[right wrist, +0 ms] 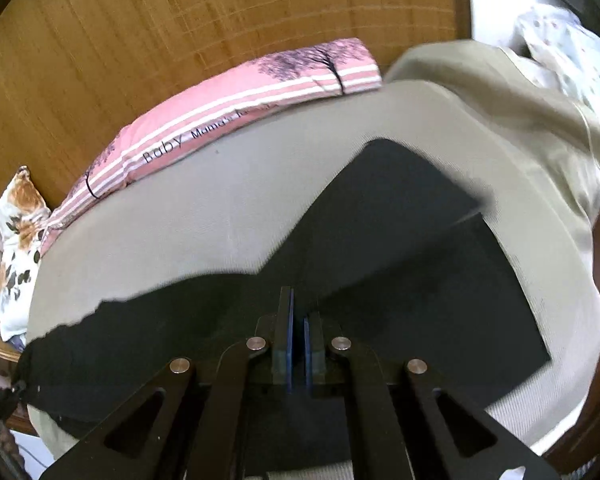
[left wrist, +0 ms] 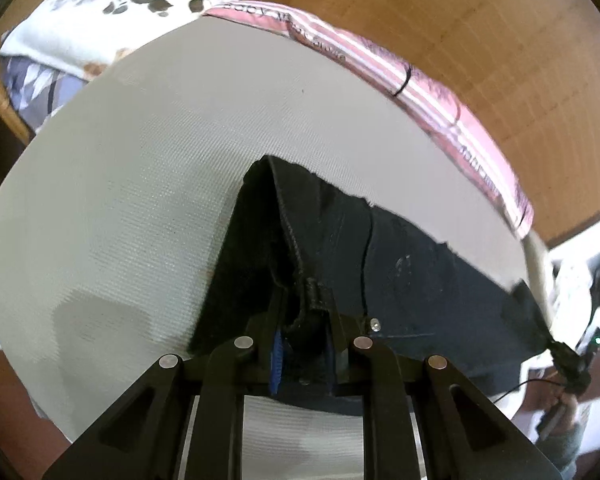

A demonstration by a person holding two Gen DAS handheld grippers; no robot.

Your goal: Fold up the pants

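Black pants (left wrist: 400,264) lie across a beige sheet (left wrist: 140,160), partly lifted at the near edge. My left gripper (left wrist: 304,306) is shut on the waistband beside a belt loop, with the fabric bunched between its blue pads. At the far right of the left wrist view the cloth is drawn to a point at my right gripper (left wrist: 572,364). In the right wrist view the pants (right wrist: 400,240) spread ahead with one leg folded over at an angle. My right gripper (right wrist: 298,308) is shut on their near edge, jaws almost touching.
A pink striped pillow (right wrist: 240,96) lies along the far edge of the sheet (right wrist: 220,208), against a wooden board (right wrist: 140,40). Floral bedding (left wrist: 100,8) sits at one end and a white dotted cloth (right wrist: 572,48) at the other.
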